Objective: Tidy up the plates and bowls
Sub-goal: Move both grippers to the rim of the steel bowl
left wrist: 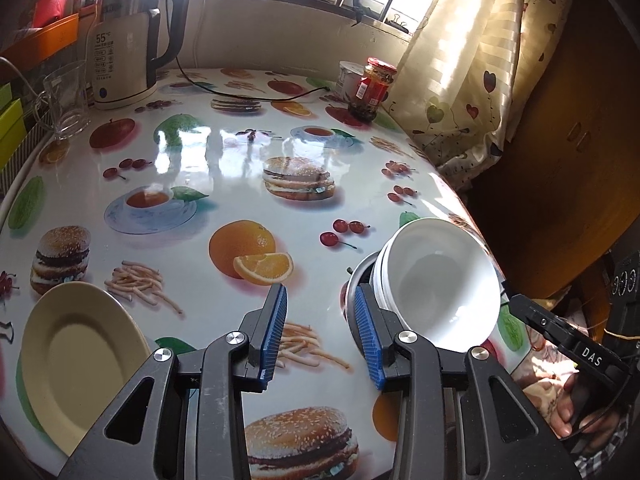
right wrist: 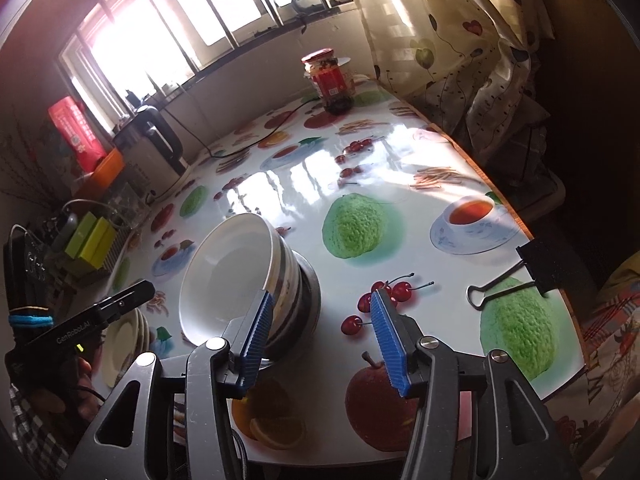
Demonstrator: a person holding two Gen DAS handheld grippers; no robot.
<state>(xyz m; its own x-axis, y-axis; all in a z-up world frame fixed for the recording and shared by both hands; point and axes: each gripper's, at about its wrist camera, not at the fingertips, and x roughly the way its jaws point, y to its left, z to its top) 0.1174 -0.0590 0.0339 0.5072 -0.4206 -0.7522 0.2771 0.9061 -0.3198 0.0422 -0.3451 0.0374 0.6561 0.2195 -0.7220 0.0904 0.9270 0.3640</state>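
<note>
A stack of nested white bowls sits tilted in a steel bowl near the table's right edge. My left gripper is open just to the left of it, with only tablecloth between its blue pads. A cream plate lies at the lower left. In the right wrist view the bowl stack stands beyond the left finger of my right gripper, which is open and holds nothing. Cream plates lie further left, behind the left gripper.
An electric kettle with a cable, a glass cup and a red-lidded jar stand along the far side. A black binder clip grips the tablecloth at the right edge. Curtain and a wooden cabinet flank the table.
</note>
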